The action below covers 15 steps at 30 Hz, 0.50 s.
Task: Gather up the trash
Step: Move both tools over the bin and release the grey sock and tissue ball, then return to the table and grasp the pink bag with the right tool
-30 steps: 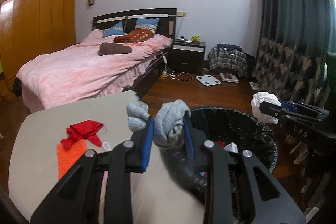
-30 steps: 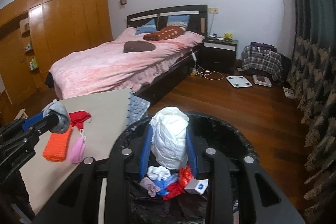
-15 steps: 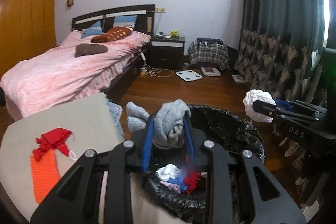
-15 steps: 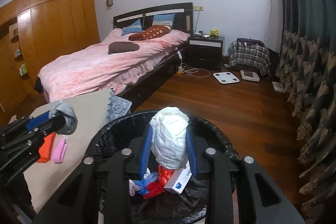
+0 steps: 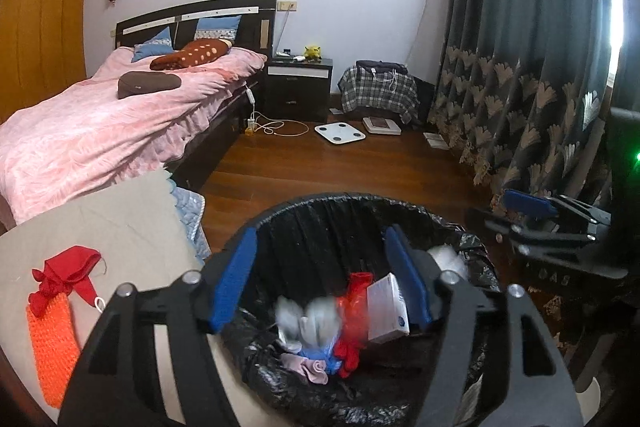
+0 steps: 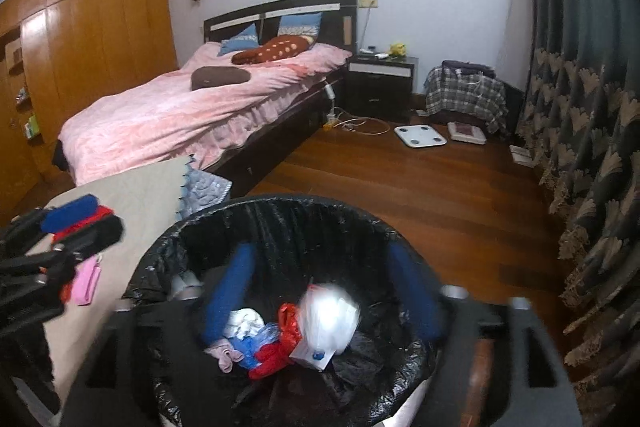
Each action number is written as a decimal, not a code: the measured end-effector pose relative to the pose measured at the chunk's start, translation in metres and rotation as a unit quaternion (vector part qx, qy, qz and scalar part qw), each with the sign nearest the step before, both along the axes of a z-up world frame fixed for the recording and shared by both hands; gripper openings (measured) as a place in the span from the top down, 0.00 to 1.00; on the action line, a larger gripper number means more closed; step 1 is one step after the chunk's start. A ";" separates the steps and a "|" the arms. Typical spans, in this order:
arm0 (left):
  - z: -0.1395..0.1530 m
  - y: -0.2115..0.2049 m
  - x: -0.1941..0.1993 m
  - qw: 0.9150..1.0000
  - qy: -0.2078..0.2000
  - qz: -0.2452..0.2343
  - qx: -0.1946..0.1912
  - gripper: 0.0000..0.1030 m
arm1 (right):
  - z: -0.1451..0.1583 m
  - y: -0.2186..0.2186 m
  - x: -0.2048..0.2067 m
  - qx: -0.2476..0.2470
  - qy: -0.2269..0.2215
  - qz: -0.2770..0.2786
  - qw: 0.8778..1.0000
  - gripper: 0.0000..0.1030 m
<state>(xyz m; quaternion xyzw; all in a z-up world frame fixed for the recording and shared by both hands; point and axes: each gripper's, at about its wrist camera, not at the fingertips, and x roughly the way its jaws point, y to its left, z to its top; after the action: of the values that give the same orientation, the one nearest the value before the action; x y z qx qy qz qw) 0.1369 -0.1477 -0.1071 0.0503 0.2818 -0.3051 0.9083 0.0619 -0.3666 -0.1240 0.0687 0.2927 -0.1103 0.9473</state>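
Note:
A bin lined with a black bag point(image 5: 320, 219) point(image 6: 256, 219) stands by the table and holds several pieces of trash. My left gripper point(image 5: 320, 279) is open and empty above the bin, and a blurred grey sock point(image 5: 308, 319) falls inside. My right gripper point(image 6: 320, 291) is open and empty over the bin, and a blurred white wad point(image 6: 332, 315) drops onto the trash. A white box point(image 5: 386, 307) and red scraps point(image 6: 276, 351) lie in the bin. Each gripper also shows from the side in the other's view, the right one point(image 5: 536, 215) and the left one point(image 6: 76, 223).
A beige table point(image 5: 120, 219) holds an orange knit piece point(image 5: 52, 343), a red cloth point(image 5: 68, 275) and a pink item point(image 6: 86, 283). A pink bed point(image 5: 100, 123), a nightstand point(image 5: 300, 87), a floor scale point(image 5: 340, 133) and dark curtains point(image 5: 520, 67) surround a wooden floor.
Both grippers opened over the bin. The grey sock left the left gripper and the white wad left the right gripper; both are dropping into the bin.

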 end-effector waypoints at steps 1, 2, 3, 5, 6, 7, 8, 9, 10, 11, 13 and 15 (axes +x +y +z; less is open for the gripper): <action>0.000 0.004 0.000 1.000 0.000 0.006 0.000 0.28 | 0.000 0.002 -0.001 -0.004 -0.003 -0.002 1.000 0.07; 0.001 0.008 0.000 1.000 0.000 0.011 0.000 0.26 | 0.001 0.004 -0.002 -0.006 -0.004 -0.001 1.000 0.06; 0.001 0.016 0.000 1.000 -0.001 0.022 0.000 0.22 | 0.001 0.005 -0.003 -0.005 -0.003 0.003 1.000 0.06; 0.003 0.026 -0.001 0.999 -0.002 0.036 0.002 0.15 | 0.000 0.010 -0.004 0.000 0.002 0.010 1.000 0.06; 0.003 0.037 -0.002 0.999 -0.002 0.051 0.004 0.13 | 0.000 0.013 -0.004 0.002 0.003 0.013 1.000 0.06; 0.003 0.043 -0.003 0.998 -0.001 0.058 0.005 0.12 | -0.001 0.018 -0.004 0.003 0.005 0.016 1.000 0.06; 0.002 0.054 -0.004 0.998 0.001 0.070 0.006 0.12 | -0.001 0.021 -0.004 0.003 0.006 0.019 1.000 0.06; 0.002 0.065 -0.004 0.997 0.004 0.082 0.007 0.12 | -0.001 0.026 -0.003 0.004 0.006 0.023 1.000 0.06; 0.001 0.073 -0.004 0.996 0.006 0.092 0.008 0.11 | -0.001 0.031 -0.001 0.006 0.006 0.028 1.000 0.06; 0.000 0.085 -0.006 0.994 0.006 0.107 0.011 0.11 | -0.002 0.037 0.000 0.008 0.007 0.033 0.999 0.06; 0.000 0.107 -0.006 0.991 0.005 0.130 0.016 0.11 | -0.002 0.050 0.004 0.010 0.008 0.046 0.999 0.06; -0.002 0.131 -0.009 0.987 0.002 0.156 0.026 0.11 | -0.003 0.066 0.010 0.013 0.008 0.062 0.998 0.06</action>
<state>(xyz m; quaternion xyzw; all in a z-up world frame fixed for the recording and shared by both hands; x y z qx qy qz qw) 0.1276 -0.0168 -0.1094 0.0285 0.2958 -0.1522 0.9426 0.0720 -0.3004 -0.1269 0.0621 0.3059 -0.0476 0.9489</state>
